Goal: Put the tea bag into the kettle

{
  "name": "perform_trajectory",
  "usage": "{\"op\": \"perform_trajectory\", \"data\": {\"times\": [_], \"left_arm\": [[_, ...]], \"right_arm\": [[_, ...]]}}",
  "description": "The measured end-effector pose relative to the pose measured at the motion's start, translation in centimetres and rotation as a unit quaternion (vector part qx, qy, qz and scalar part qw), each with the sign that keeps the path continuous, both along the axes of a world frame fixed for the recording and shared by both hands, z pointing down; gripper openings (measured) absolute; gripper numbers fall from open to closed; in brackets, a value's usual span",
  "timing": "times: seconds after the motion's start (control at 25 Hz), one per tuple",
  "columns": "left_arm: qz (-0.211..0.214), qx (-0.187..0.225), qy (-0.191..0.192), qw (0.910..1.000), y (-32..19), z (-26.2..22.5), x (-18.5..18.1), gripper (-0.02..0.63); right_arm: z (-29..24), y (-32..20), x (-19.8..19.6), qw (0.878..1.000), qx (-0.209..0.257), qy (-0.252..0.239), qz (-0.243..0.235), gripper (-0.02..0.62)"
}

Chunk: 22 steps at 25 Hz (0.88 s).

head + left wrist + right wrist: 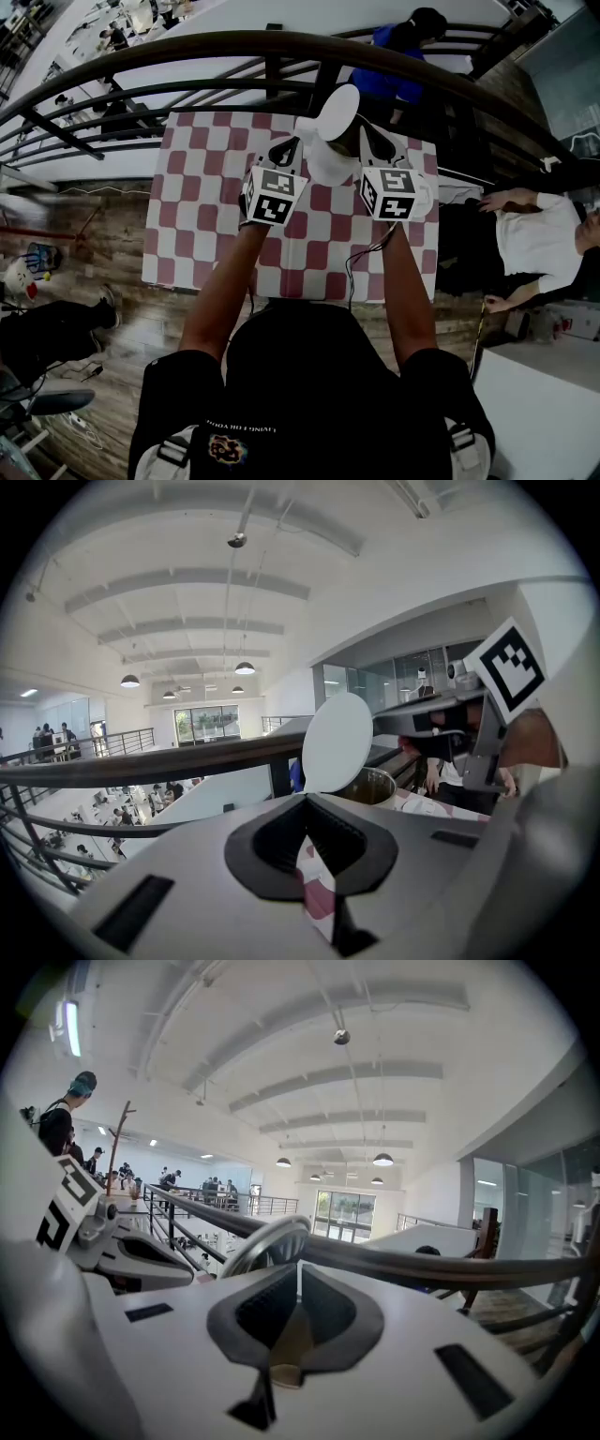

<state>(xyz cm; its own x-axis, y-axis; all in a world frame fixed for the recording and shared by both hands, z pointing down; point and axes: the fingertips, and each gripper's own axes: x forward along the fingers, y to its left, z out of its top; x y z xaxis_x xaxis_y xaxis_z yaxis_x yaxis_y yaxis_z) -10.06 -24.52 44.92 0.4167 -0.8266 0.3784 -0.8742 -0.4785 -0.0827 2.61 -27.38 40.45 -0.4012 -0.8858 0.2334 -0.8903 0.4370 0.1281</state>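
**Tea bag held beside open kettle**

A person stands at a checked table (pixel 187 234) with a gripper in each hand. A white kettle (pixel 328 164) sits toward the table's far edge, between the two tools. Its lid (pixel 337 112) stands open and upright.

The left gripper (pixel 292 145), on the kettle's left, has its jaws drawn to a thin slit at the foot of the lid. It appears to pinch the lid's lower edge.

The right gripper (pixel 371 139), on the kettle's right, has its jaws closed on the tea bag (pixel 289 1340). The bag shows in the right gripper view as a tan strip clamped between the dark pads (pixel 332 1309). It is held off the table, near the lid and outside the kettle.

A dark curved railing (pixel 187 47) runs along the far side of the table, with a lower floor beyond it. At the far right a bystander in a white shirt (pixel 539 239) stands close to the table. Another, in blue (pixel 394 47), is past the railing.
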Motion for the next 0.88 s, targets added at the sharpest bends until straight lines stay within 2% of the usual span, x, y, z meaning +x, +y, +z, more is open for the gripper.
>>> {"op": "perform_trajectory", "data": {"times": [0.2, 0.36, 0.88], "left_arm": [[-0.001, 0.007, 0.003, 1.0000, -0.1, -0.9, 0.0, 0.003], [-0.002, 0.014, 0.006, 0.9999, -0.4, -1.8, -0.2, 0.003], [-0.001, 0.024, 0.009, 0.9997, -1.0, -2.7, -0.5, 0.003]], "right_arm": [[-5.0, 0.0, -0.7, 0.999, 0.050, -0.006, -0.010, 0.017], [-7.0, -0.1, -1.9, 0.997, 0.068, -0.002, -0.023, 0.017], [-5.7, -0.8, -3.9, 0.998, 0.046, 0.016, -0.043, 0.017]]}}
